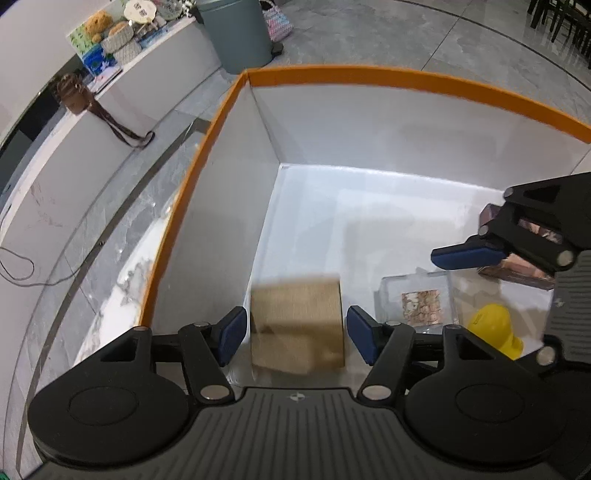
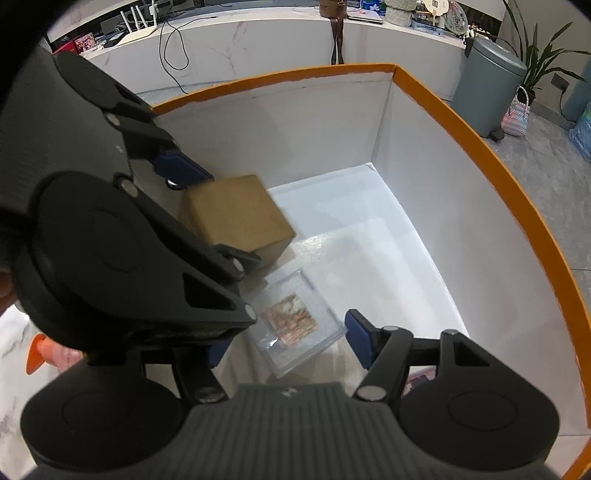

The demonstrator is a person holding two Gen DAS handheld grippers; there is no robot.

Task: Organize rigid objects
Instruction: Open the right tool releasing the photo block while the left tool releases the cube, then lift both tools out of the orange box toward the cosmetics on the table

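A brown cardboard box (image 1: 297, 325) sits blurred between the spread fingers of my left gripper (image 1: 297, 338), untouched by the pads; it also shows in the right wrist view (image 2: 236, 218). Both are inside a white bin with an orange rim (image 1: 369, 74). On the bin floor lie a clear plastic case with a patterned card (image 1: 419, 301), a yellow object (image 1: 495, 328) and a dark pinkish box (image 1: 517, 267). My right gripper (image 2: 286, 343) is open above the clear case (image 2: 295, 321). The left gripper (image 2: 207, 218) fills the left of the right wrist view.
The bin's white walls (image 2: 461, 221) stand tall on all sides. Outside are a grey-green pedal bin (image 1: 236, 33), a white counter with baskets and a brown bag (image 1: 74, 92), a cable on the floor (image 1: 22, 269) and a potted plant (image 2: 535, 55).
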